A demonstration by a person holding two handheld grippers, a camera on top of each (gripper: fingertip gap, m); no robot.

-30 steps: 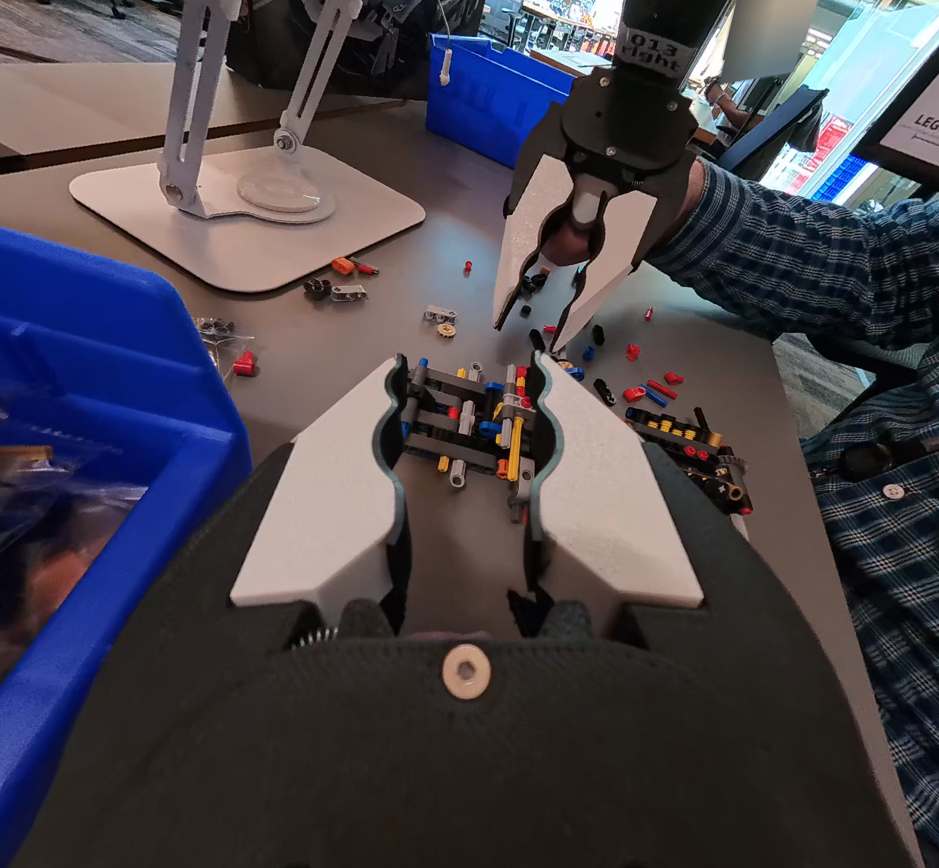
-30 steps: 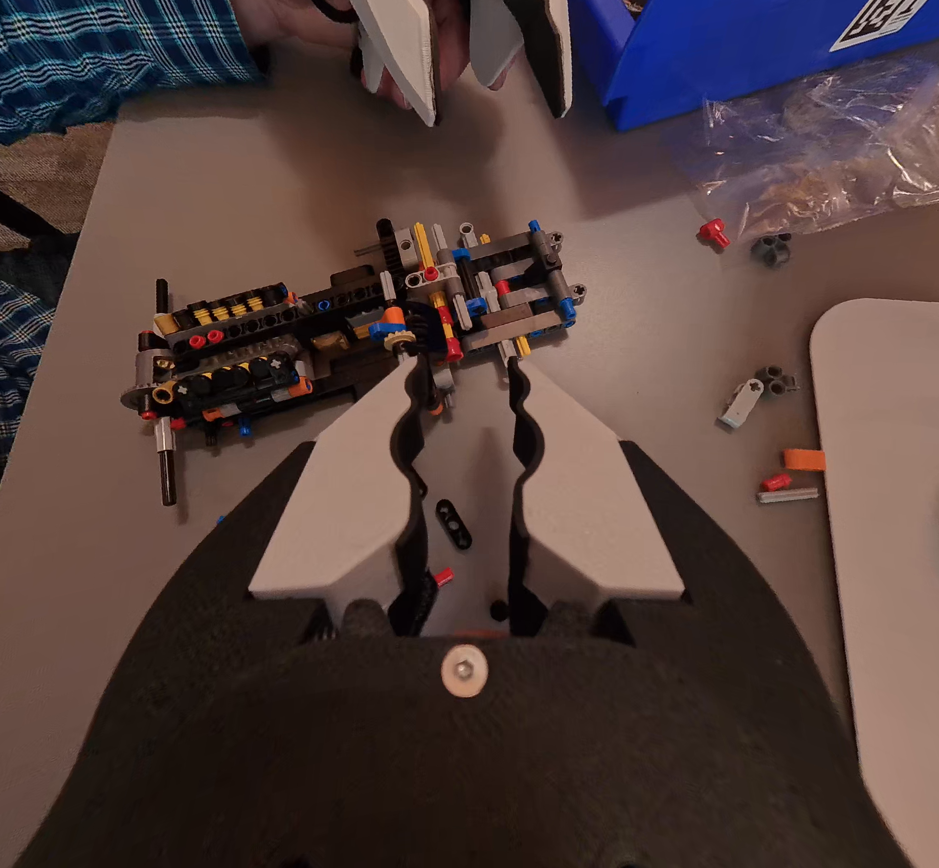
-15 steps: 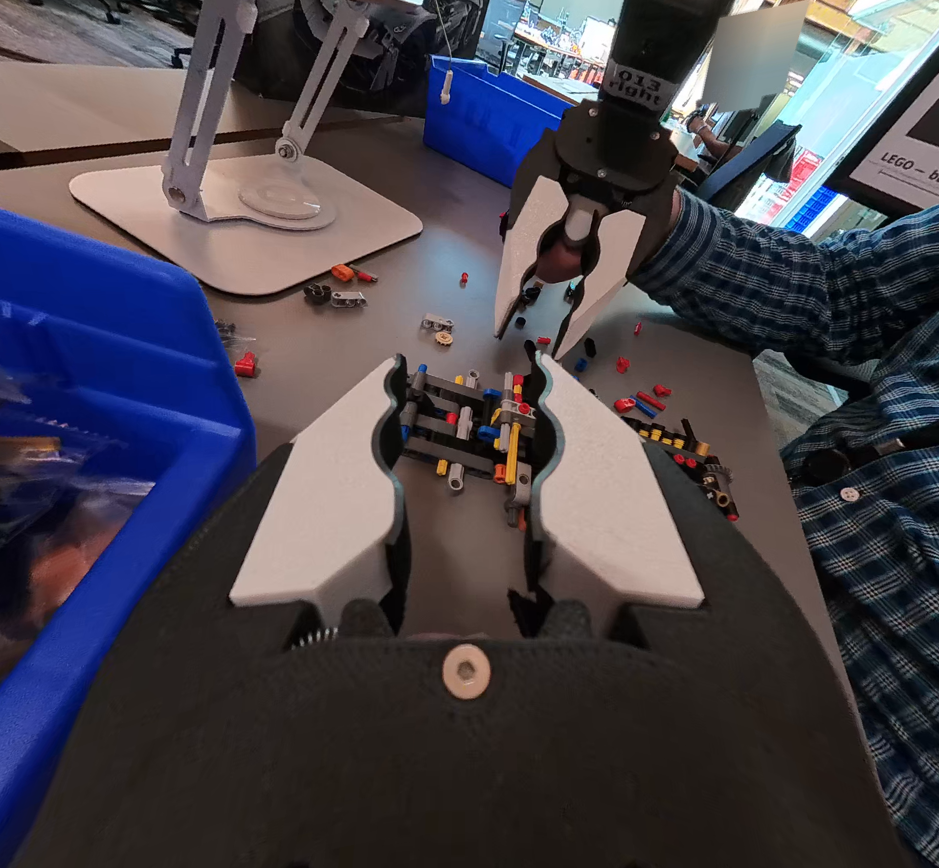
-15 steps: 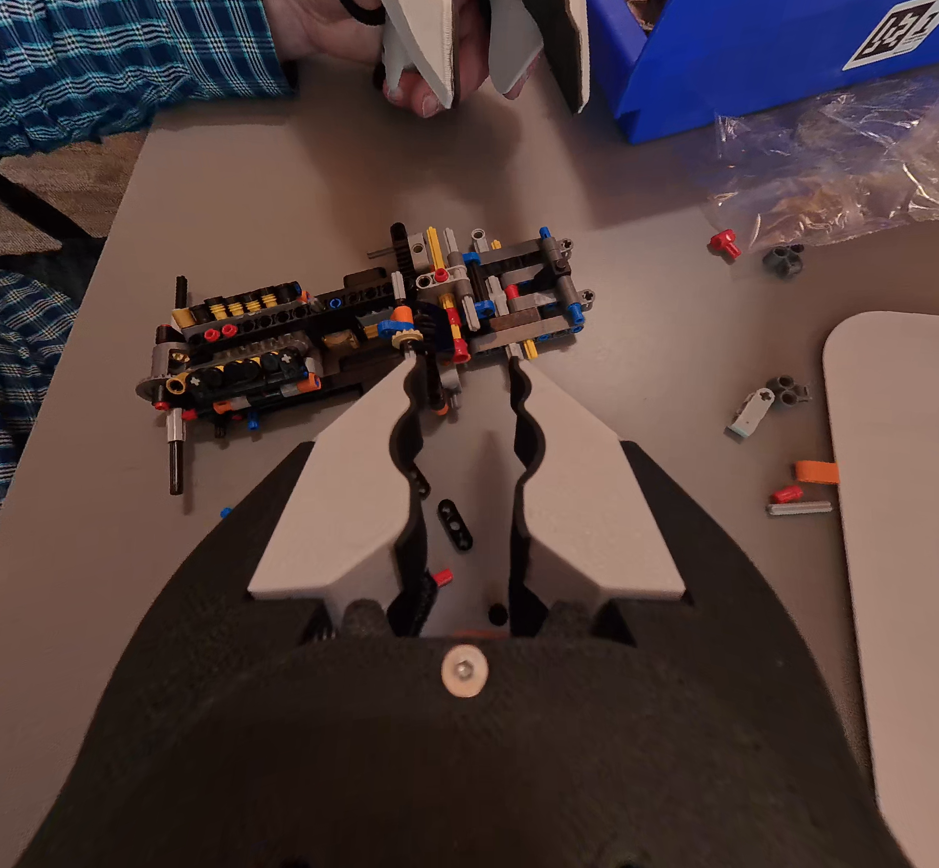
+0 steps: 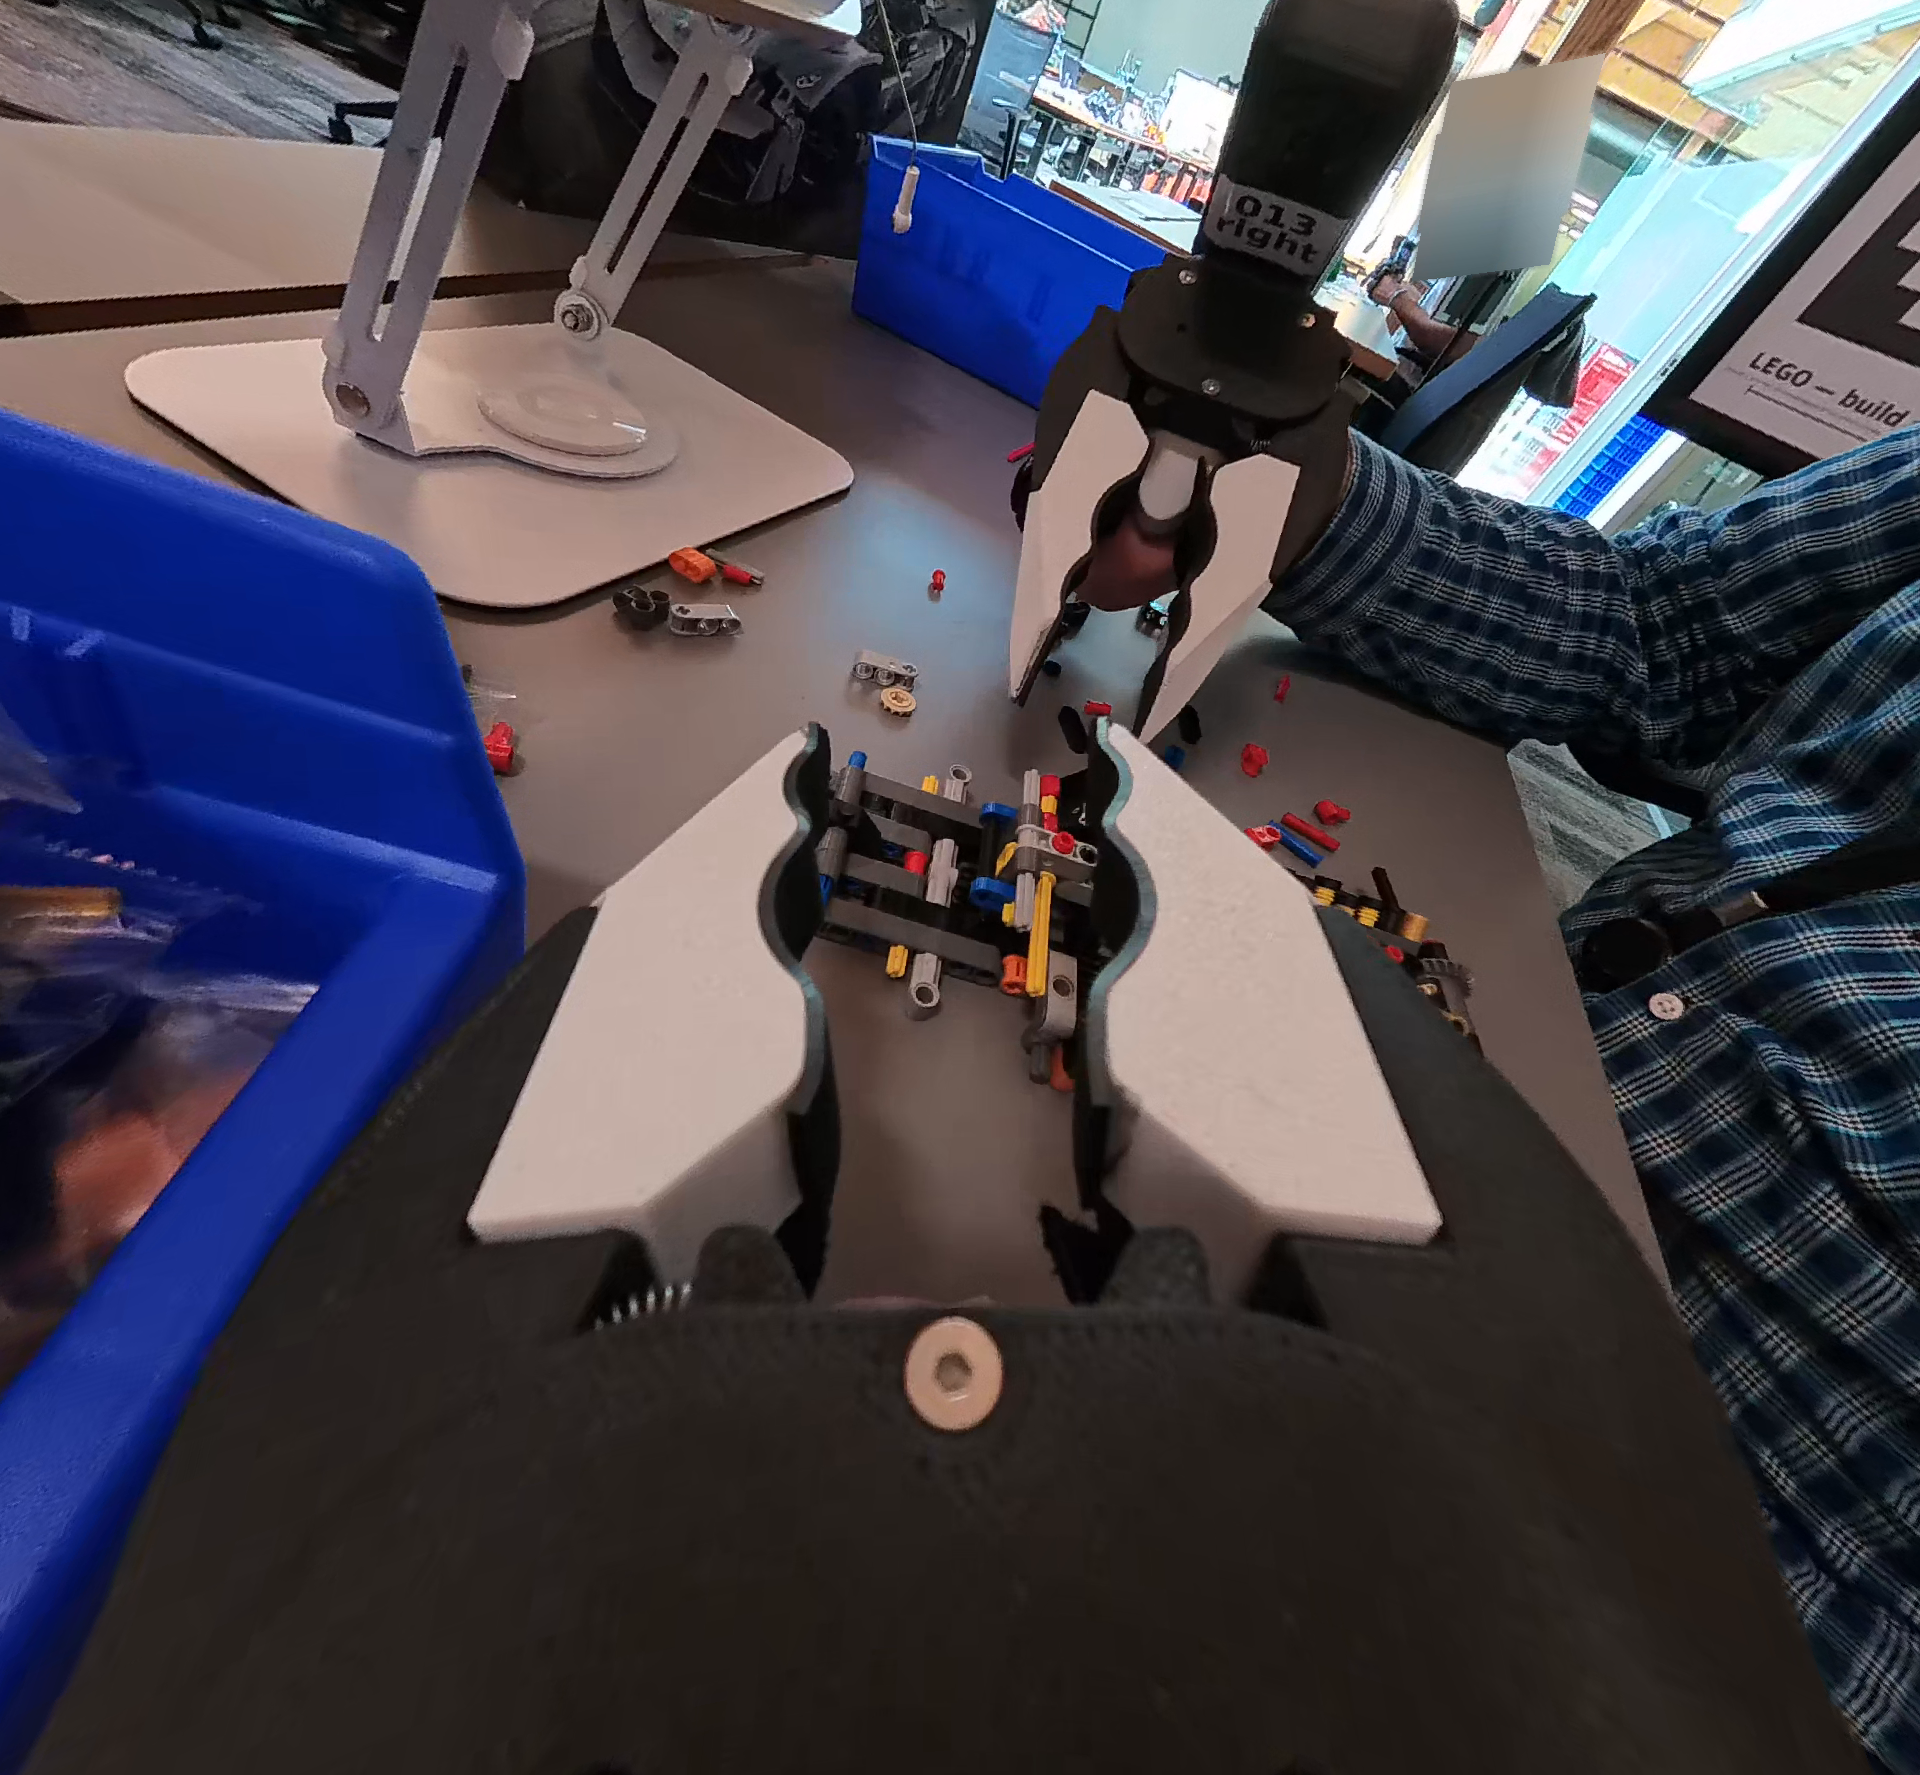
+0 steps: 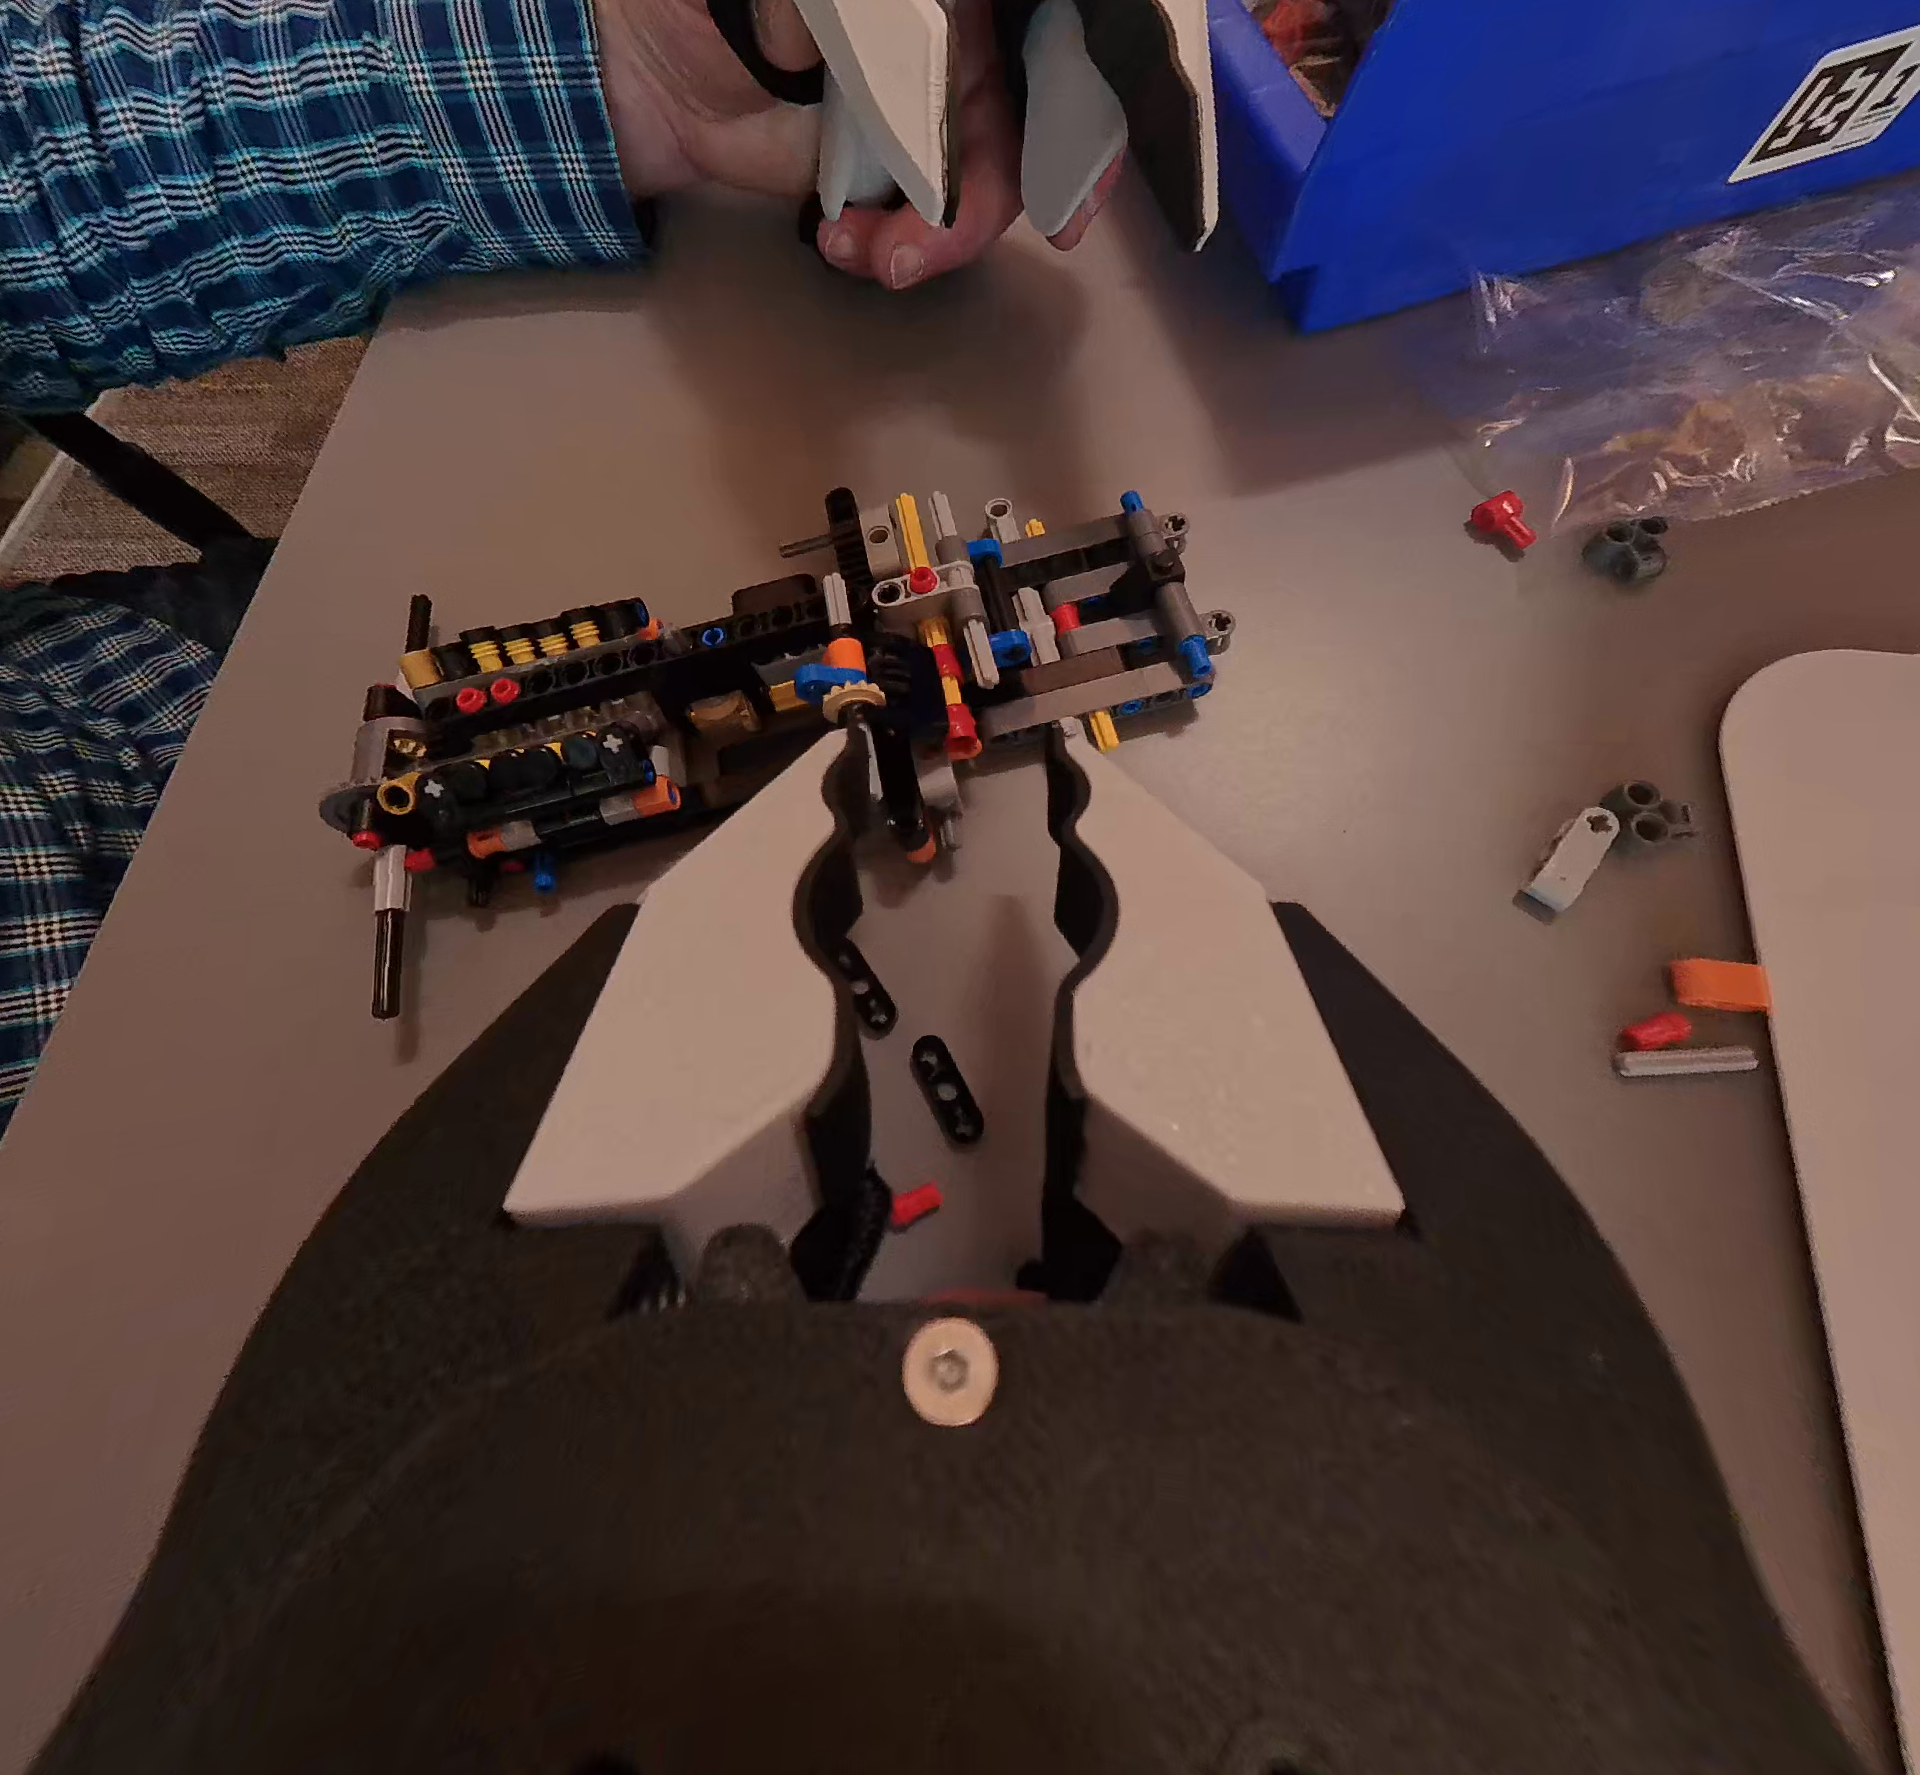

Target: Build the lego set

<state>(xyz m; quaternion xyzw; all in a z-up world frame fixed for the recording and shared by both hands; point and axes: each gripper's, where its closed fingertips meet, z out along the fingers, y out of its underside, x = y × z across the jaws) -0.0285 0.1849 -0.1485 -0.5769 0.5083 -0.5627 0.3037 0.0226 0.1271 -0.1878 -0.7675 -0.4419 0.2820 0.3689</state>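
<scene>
Your left gripper (image 5: 961,754) hangs above the table (image 6: 644,437) with its jaws spread apart and nothing between them; through the gap you look down on the grey-framed end of the lego assembly (image 5: 961,878). Your right gripper (image 6: 951,754) is also parted and empty, its fingertips over the near edge of that same assembly (image 6: 790,676), around the black axle that sticks out toward you. I cannot tell whether either tip touches the model.

The assembly lies flat in the middle of the table, a long black beam section with yellow and red pins at one end and the grey frame with blue pins at the other. Two short black beams (image 6: 943,1091) and a small red pin (image 6: 914,1204) lie on the table under your right gripper.

The blue bin (image 6: 1558,73) stands beside your left gripper, with a clear plastic bag (image 6: 1704,354) of parts just in front of it. Loose pieces, including an orange connector (image 6: 1720,984), lie by the white stand base (image 5: 499,468).
</scene>
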